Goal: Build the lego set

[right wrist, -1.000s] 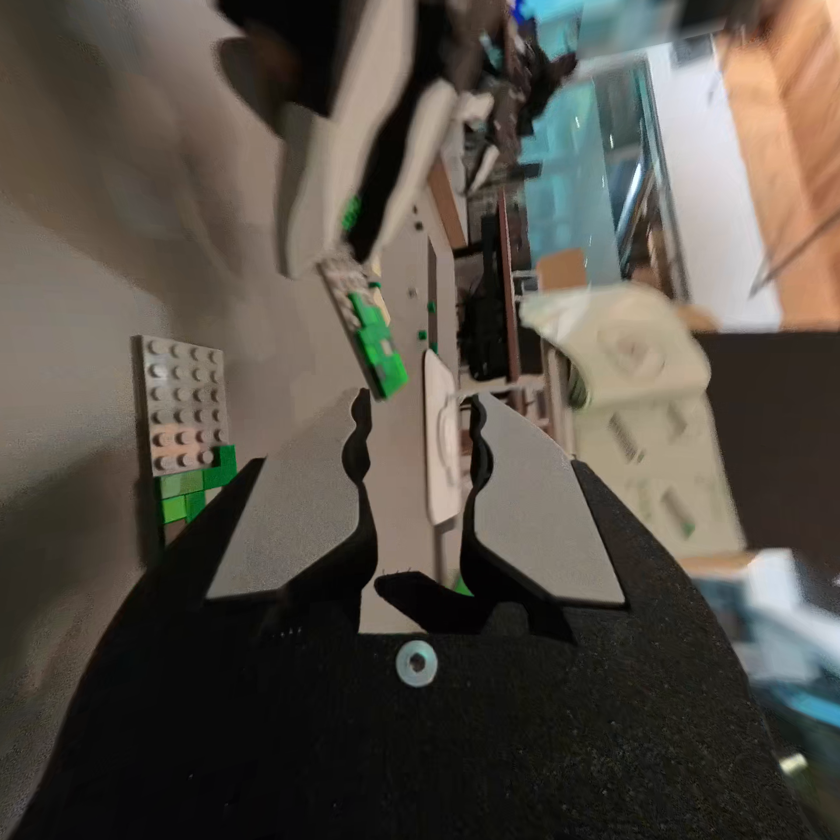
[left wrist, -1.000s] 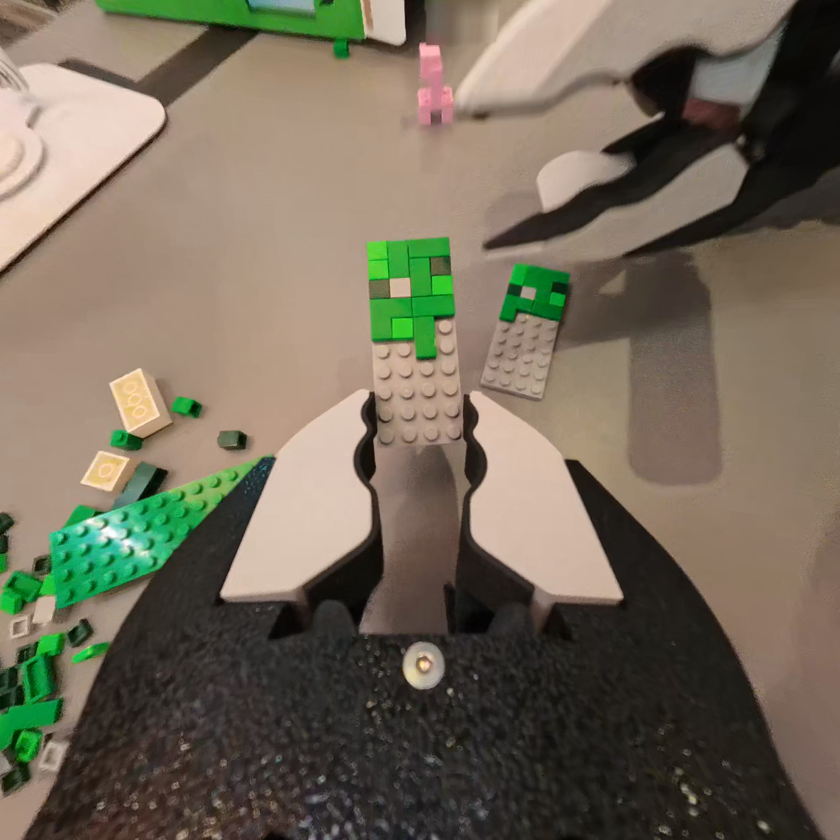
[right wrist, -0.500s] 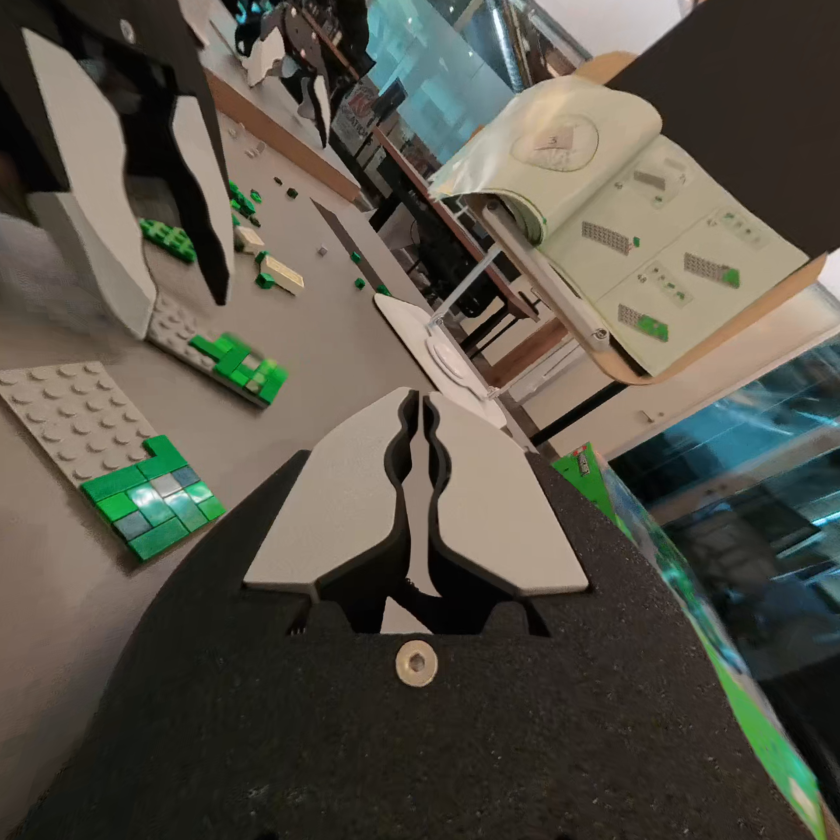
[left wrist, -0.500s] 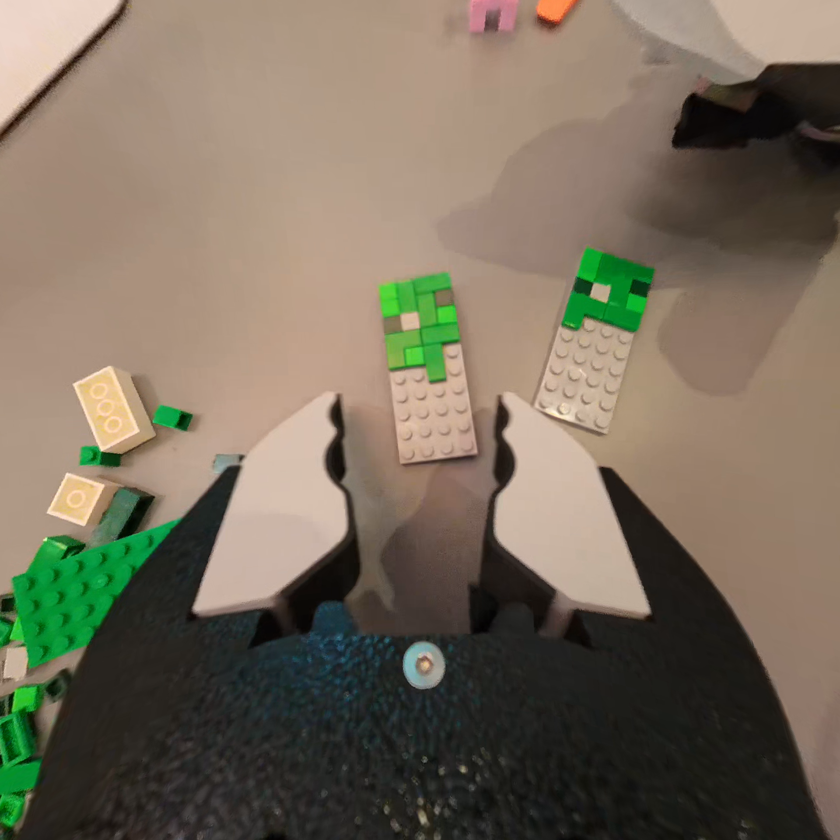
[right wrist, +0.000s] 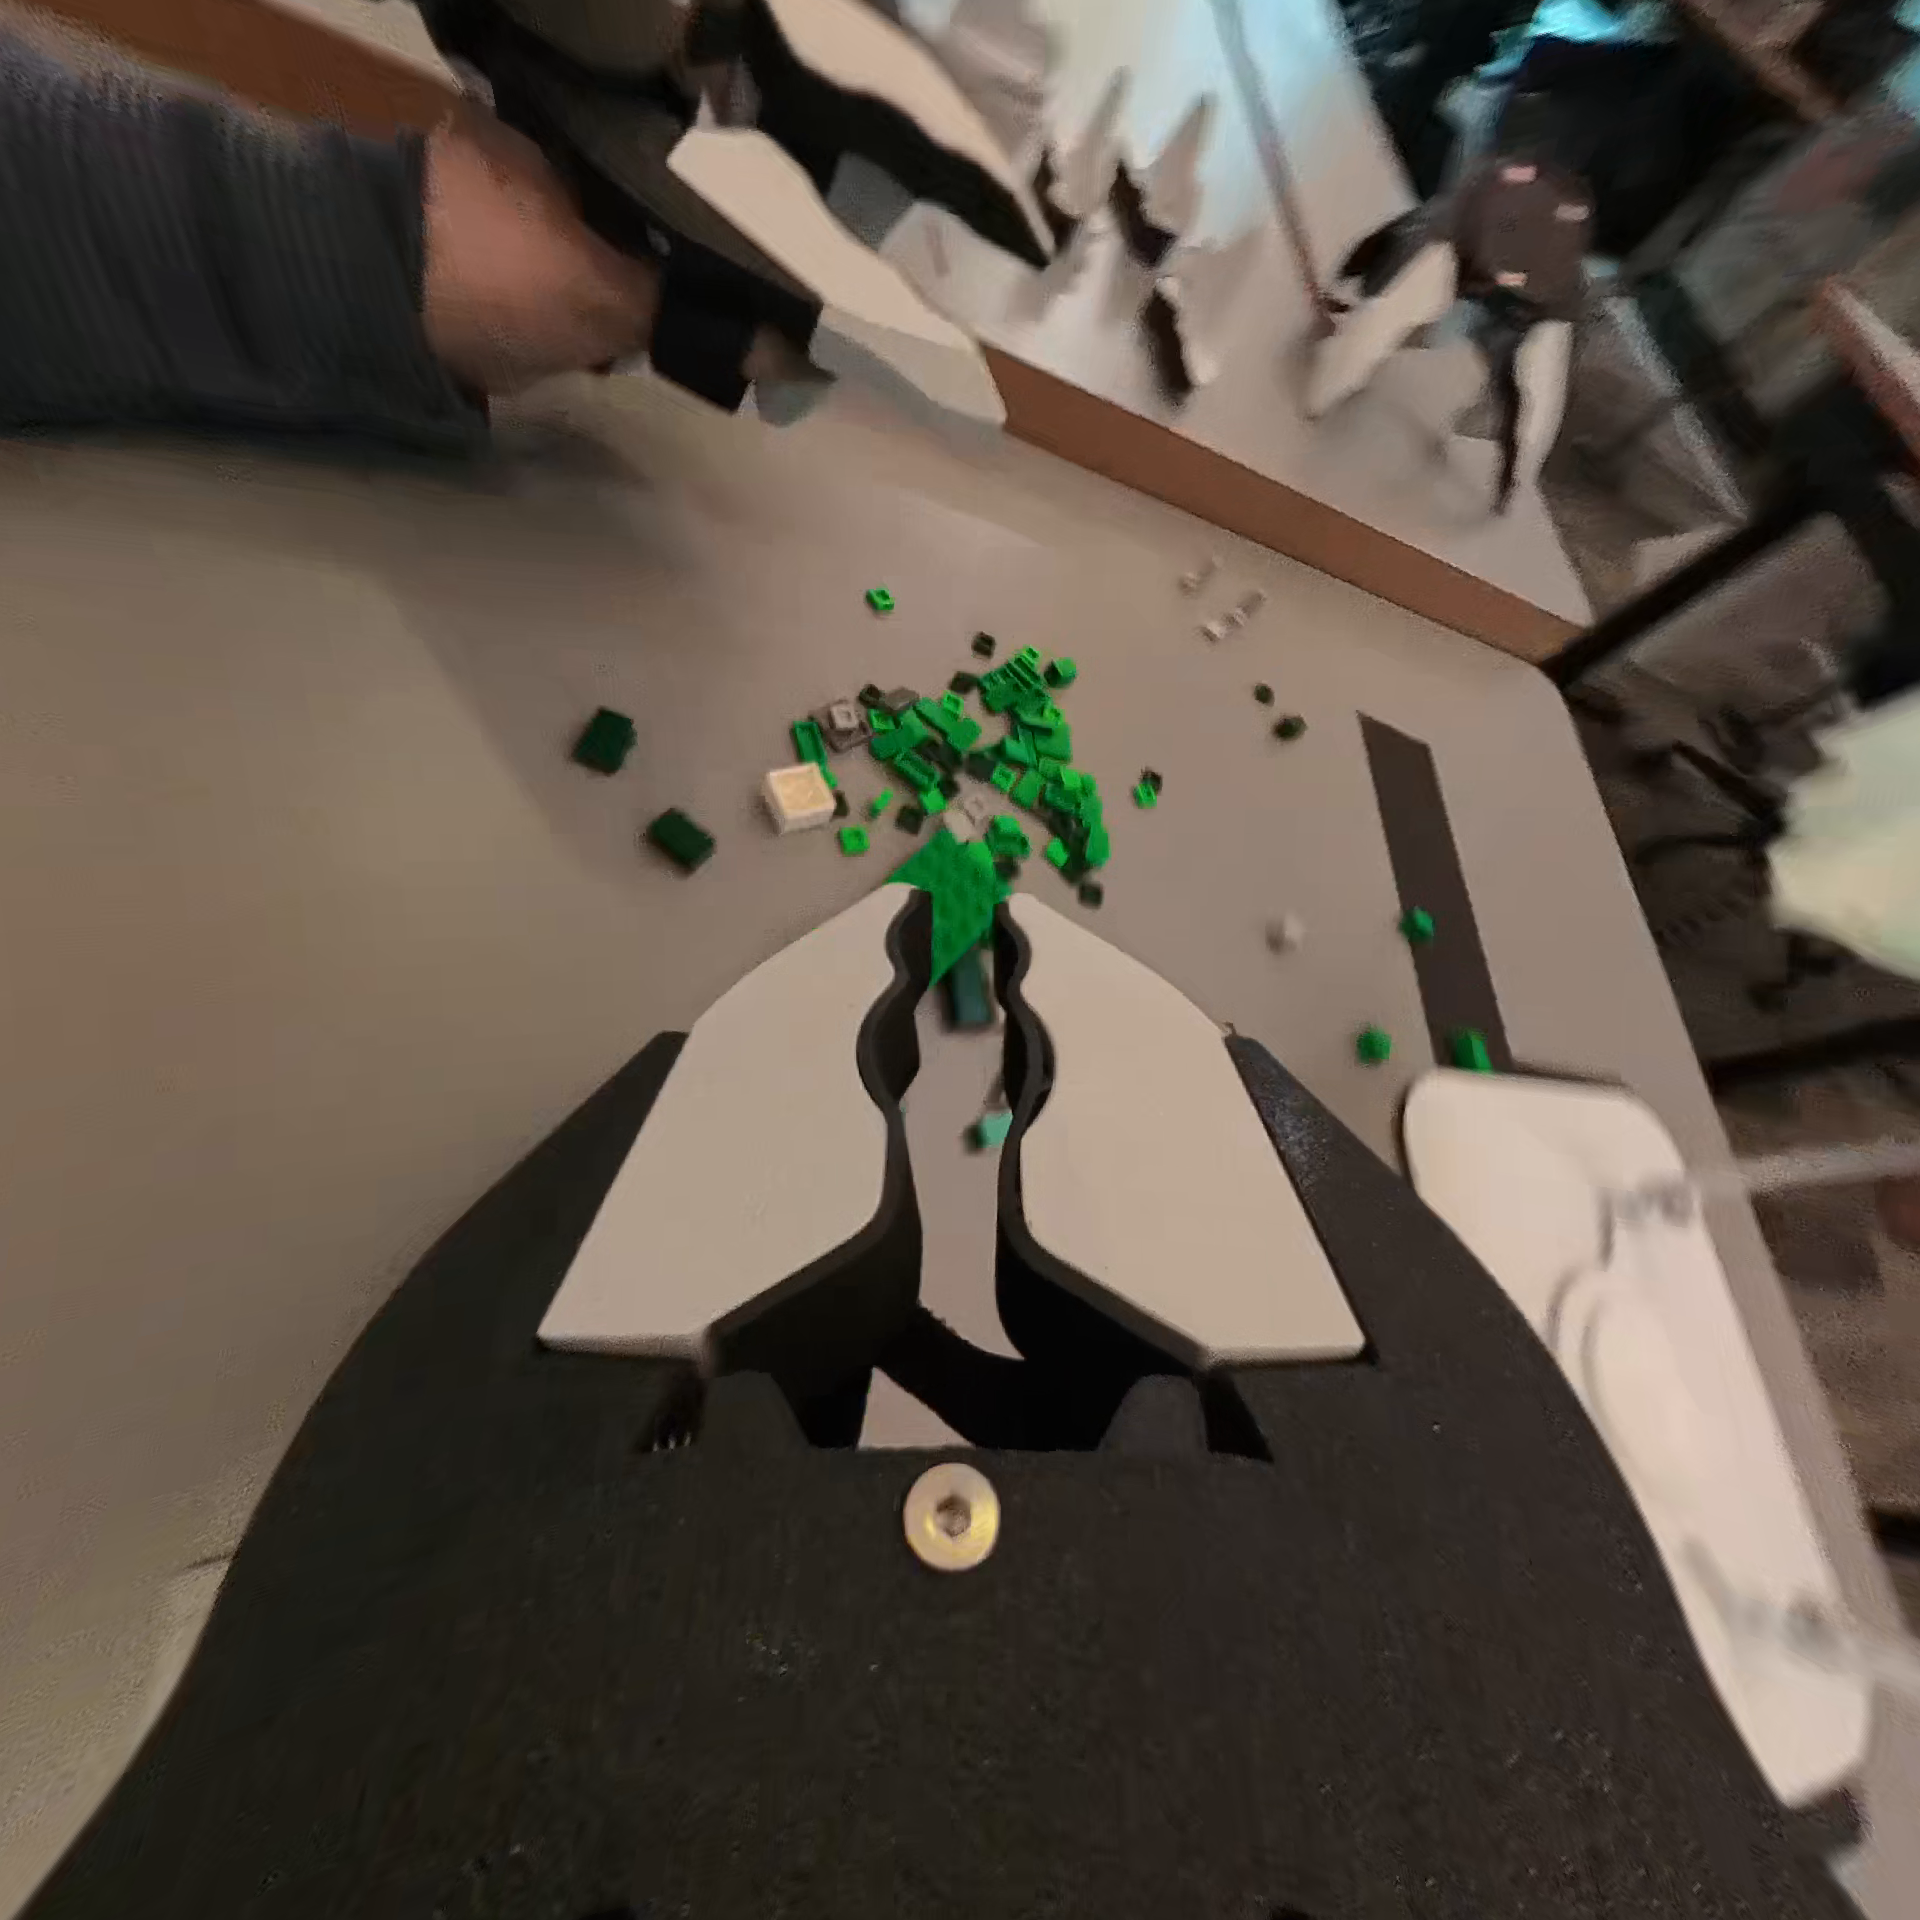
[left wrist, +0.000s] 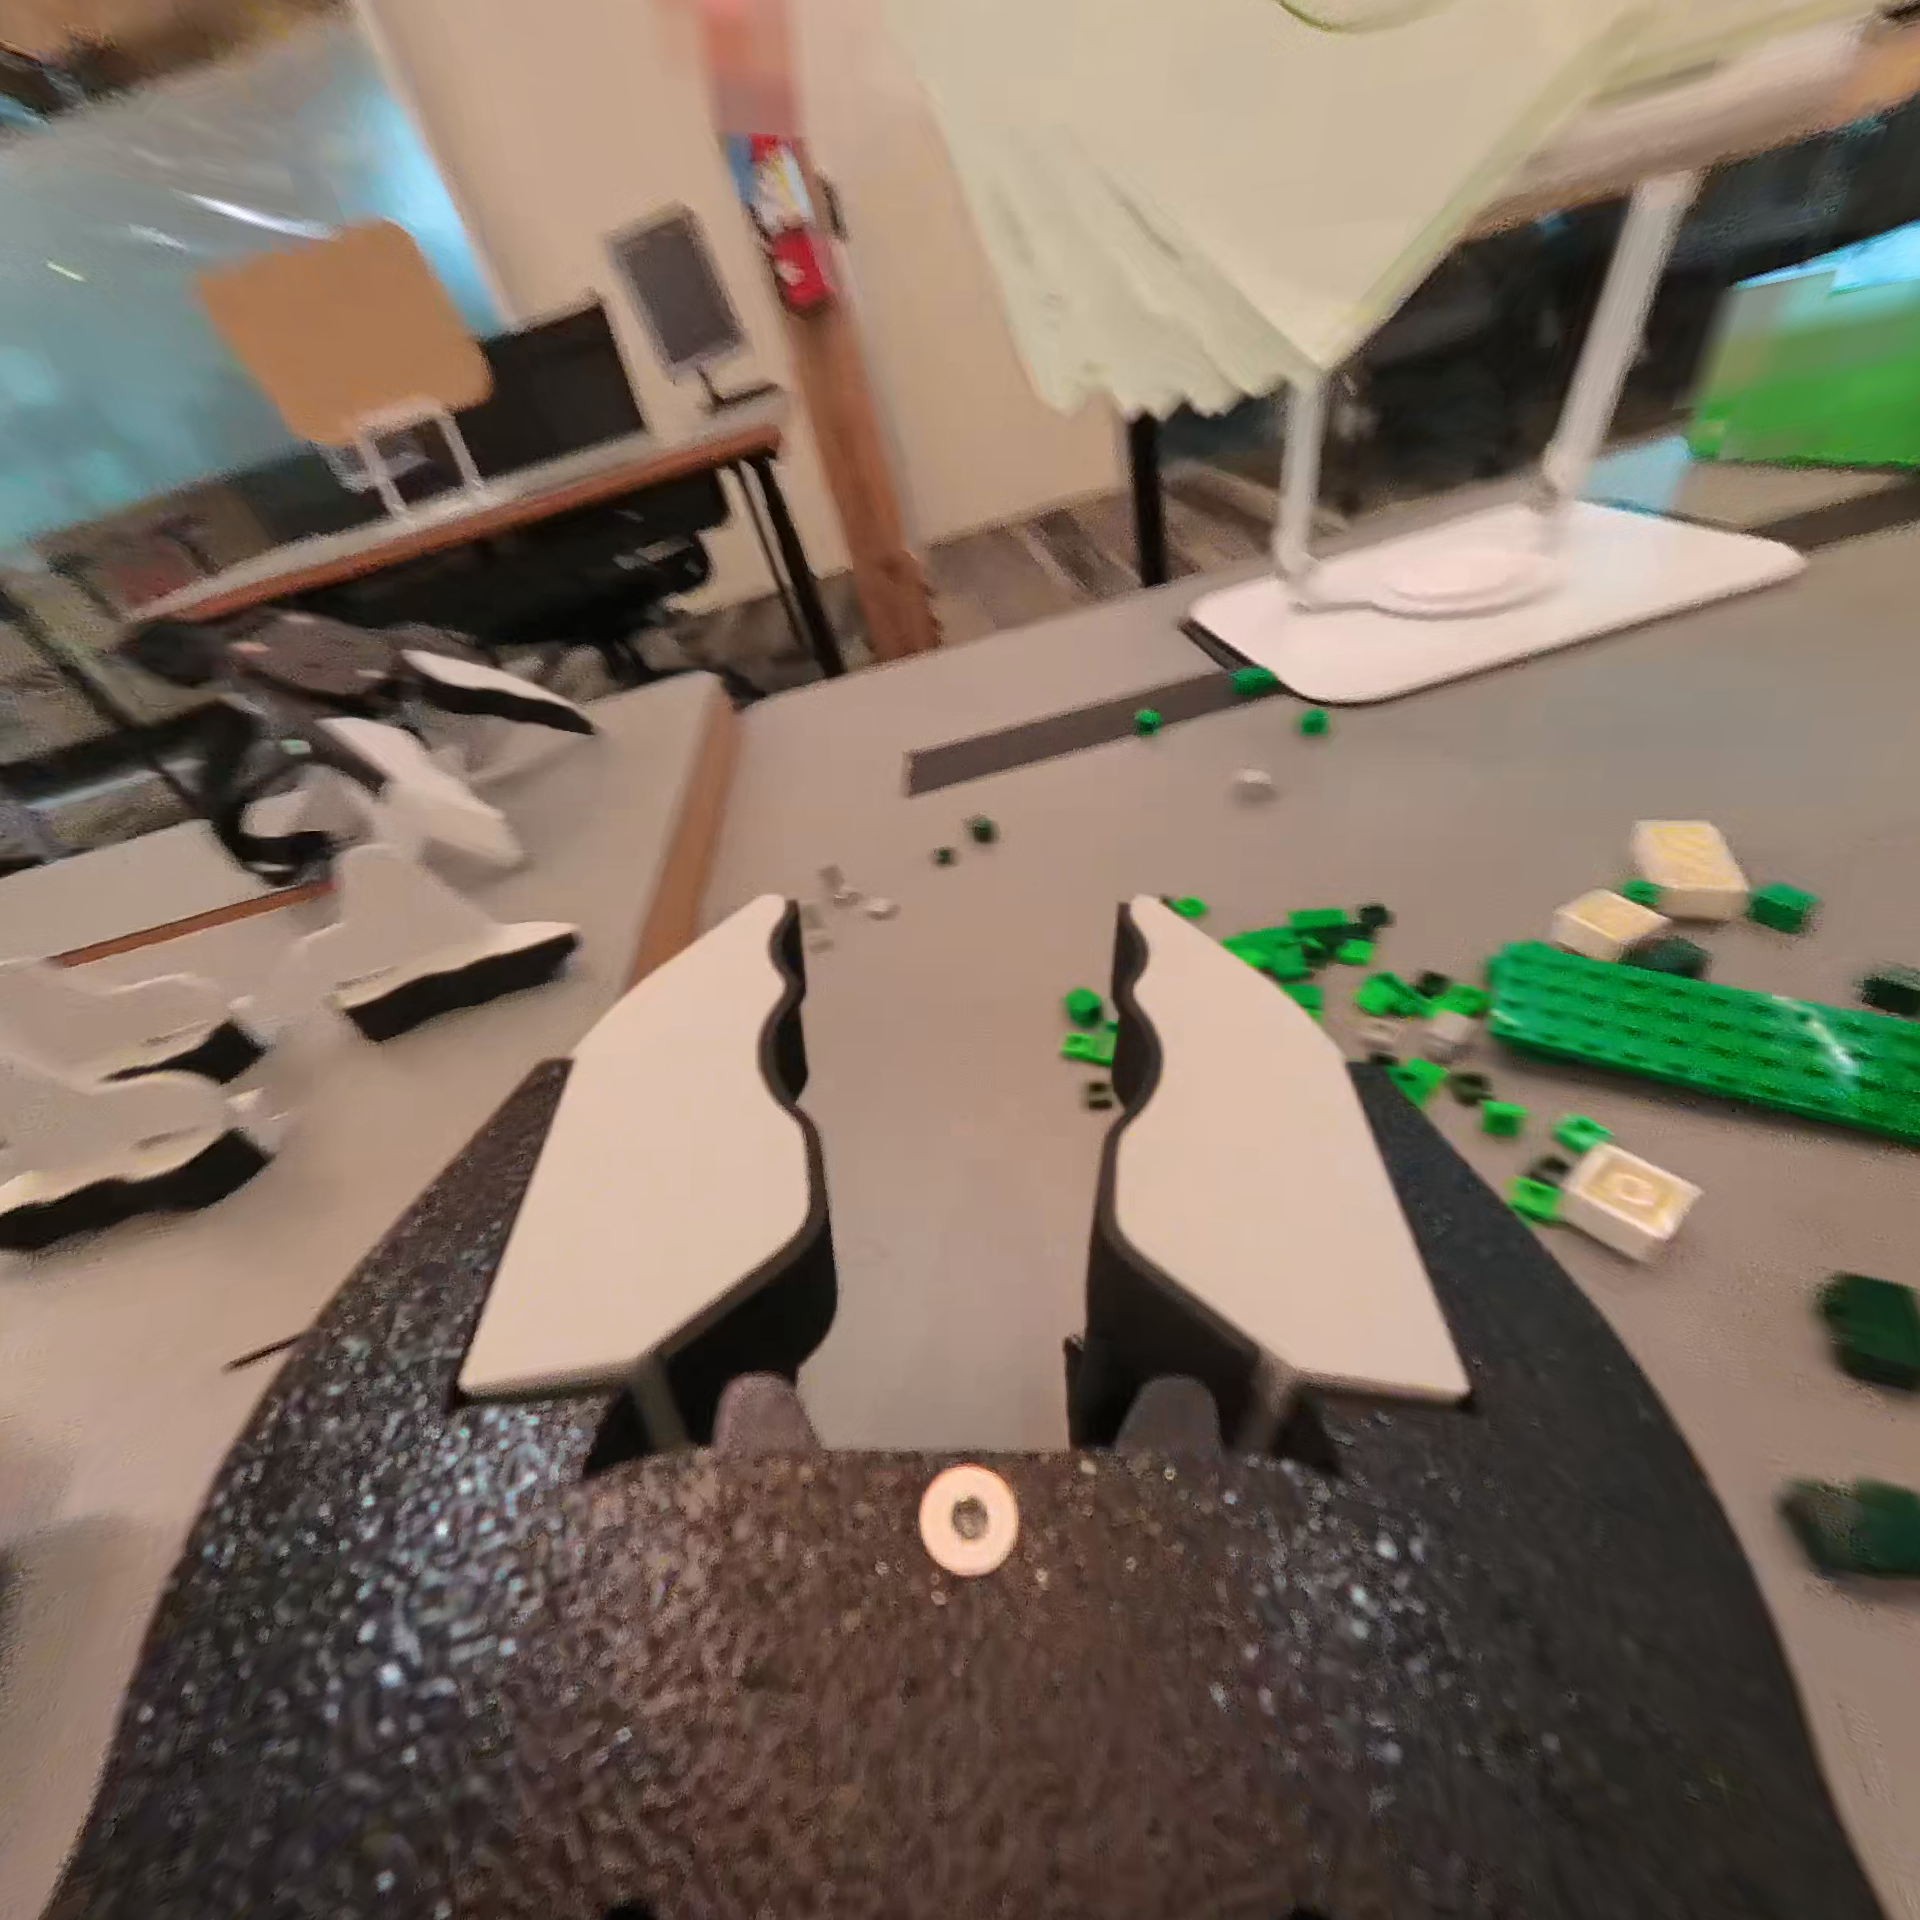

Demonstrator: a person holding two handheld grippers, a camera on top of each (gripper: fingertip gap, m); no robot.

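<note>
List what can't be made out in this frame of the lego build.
- Right wrist view: large green plate mostly hidden behind the right gripper; its narrow gap leaves open or shut unclear.
- Left wrist view: dark green pieces cut off by the right edge and blurred.
- Both views: the two grey plates are out of frame.

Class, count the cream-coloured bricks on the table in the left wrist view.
3: a far brick, another just left of it, and one nearest the camera. More may be hidden.
</note>
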